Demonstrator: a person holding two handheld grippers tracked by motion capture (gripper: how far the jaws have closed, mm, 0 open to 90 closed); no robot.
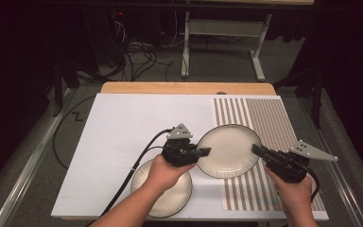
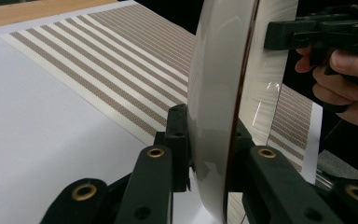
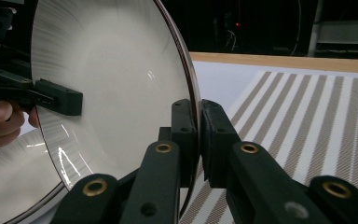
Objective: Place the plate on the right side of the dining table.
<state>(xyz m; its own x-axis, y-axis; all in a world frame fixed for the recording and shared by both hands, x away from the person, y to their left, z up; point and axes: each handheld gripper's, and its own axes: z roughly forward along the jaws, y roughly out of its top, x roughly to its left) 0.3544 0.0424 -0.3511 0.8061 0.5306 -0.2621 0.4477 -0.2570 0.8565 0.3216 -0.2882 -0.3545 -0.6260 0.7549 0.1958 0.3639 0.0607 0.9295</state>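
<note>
The white table top (image 1: 123,137) fills the middle of the high view, with one wooden edge showing along its top and one striped placemat (image 1: 276,127) covering its right part. The mat lies flat and bare in its upper half, which reads as the spot meant to receive a plate.

There are two plates. The carried plate (image 1: 229,150), cream with a dark rim, sits right of centre in the high view, overlapping the left edge of the placemat. It is gripped at opposite sides of its rim, most likely because a wide, shallow dish would tip if pinched at one edge alone; two grips keep it steady while it travels. The second plate (image 1: 170,196) rests on the table at lower centre, partly under the person's left forearm, apart from the work in hand.

There are two grippers, one in each hand. The left gripper (image 1: 203,152), just left of the carried plate, is clamped on that plate's left rim; in the left gripper view the rim (image 2: 214,116) stands edge-on between the jaws, running up the middle of the frame. The right gripper (image 1: 260,150), at the plate's right rim, is likewise clamped on it; in the right gripper view the jaws pinch the dark rim (image 3: 193,107) at centre, with the plate's face filling the upper left.
</note>
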